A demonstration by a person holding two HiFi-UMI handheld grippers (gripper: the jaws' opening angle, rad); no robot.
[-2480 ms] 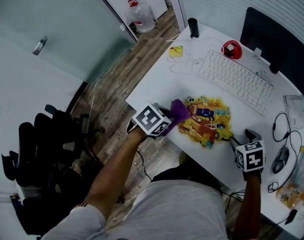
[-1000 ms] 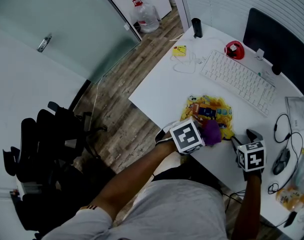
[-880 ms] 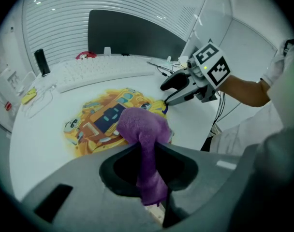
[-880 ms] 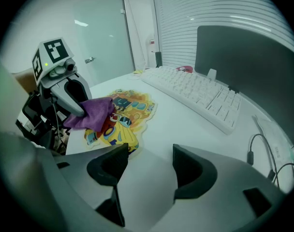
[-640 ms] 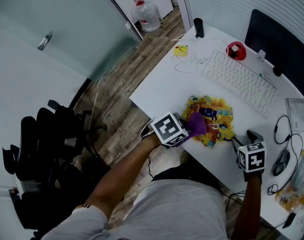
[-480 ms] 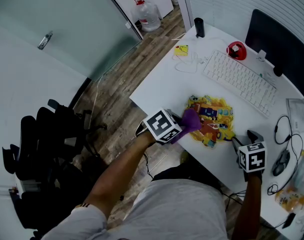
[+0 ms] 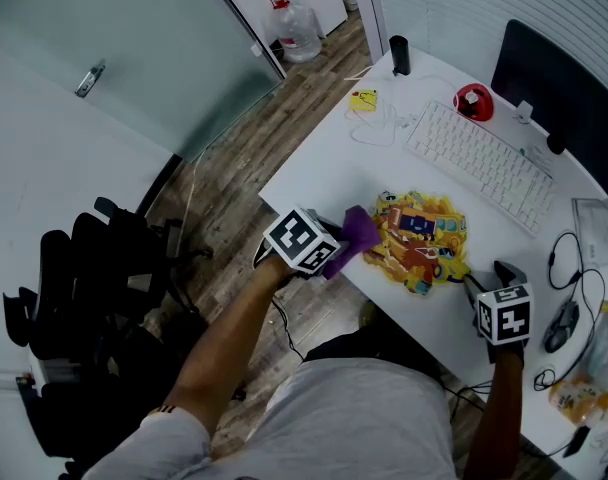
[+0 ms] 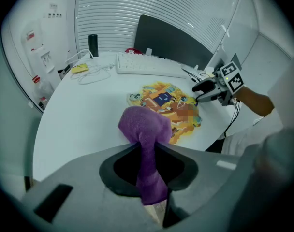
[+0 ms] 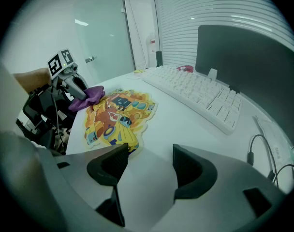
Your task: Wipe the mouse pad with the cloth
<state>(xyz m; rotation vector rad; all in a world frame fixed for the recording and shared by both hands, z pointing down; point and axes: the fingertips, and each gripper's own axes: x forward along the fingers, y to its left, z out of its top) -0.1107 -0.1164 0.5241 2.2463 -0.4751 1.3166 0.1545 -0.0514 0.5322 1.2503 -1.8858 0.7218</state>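
Left claw (image 8: 149, 154) clamped on the purple cloth (image 8: 143, 125) at the left edge of the mouse pad (image 7: 420, 238)

Cloth runs as a strip between the closed jaws and bunches into a wad in front of them; the wad sits at the pad's left edge, near the front rim of the white tabletop (image 7: 319, 168); the pad, a bright yellow-and-orange cartoon print with an irregular outline, lies flat in front of the white keyboard (image 7: 479, 163); right claw (image 9: 150, 154) has its jaws wide apart with nothing between them, low over the tabletop just beside the pad's near right corner; behind the keyboard stands a dark monitor (image 7: 554, 78); a red round object (image 7: 471, 100) and a black cylinder (image 7: 399, 55) sit at the tabletop's far left; a mouse (image 7: 562, 320) with its cable lies well right of the pad.
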